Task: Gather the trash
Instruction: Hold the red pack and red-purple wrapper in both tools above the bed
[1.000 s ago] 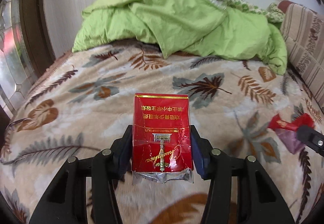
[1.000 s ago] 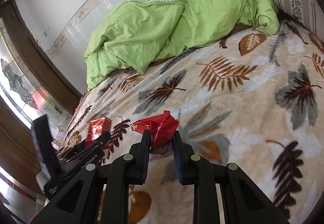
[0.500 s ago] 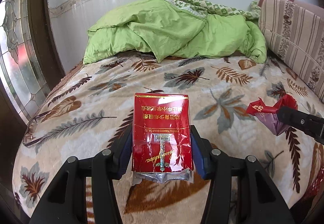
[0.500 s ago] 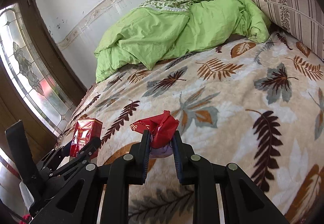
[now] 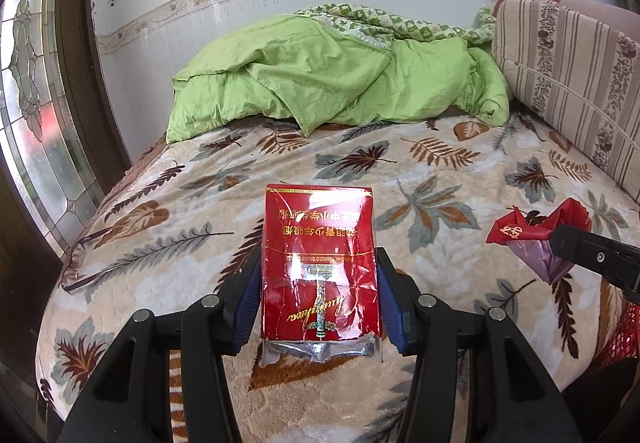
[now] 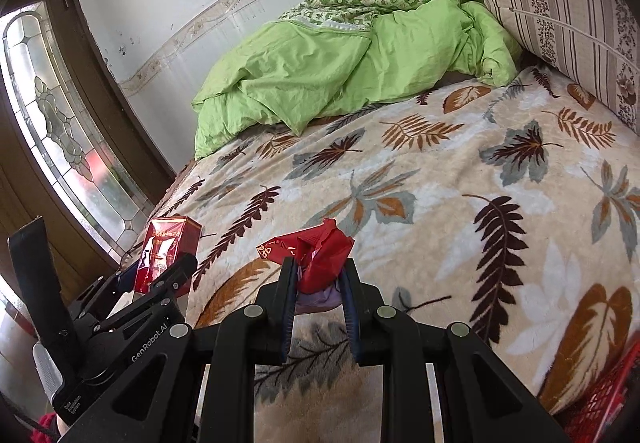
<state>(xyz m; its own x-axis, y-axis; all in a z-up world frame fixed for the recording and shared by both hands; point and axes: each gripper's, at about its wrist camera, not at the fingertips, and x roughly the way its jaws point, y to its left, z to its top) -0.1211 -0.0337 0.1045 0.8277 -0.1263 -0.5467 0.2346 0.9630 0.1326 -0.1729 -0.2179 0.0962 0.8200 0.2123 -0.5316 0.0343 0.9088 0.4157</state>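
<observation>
Gripping trash in both hands above leaf-print bed (image 5: 440,179): left tongs (image 5: 318,295) clamped on red cigarette pack (image 5: 318,263), right tongs (image 6: 318,275) pinched on crumpled red wrapper (image 6: 316,255). Both items held clear of blanket. Risk: thin wrapper, caught only by loose fold, may slip free; soft crushed pack may buckle and slide out during carry.

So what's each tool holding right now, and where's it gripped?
Left tool: red cigarette pack, clamped by its side edges. Right tool: crumpled red wrapper, pinched at its lower end.
</observation>
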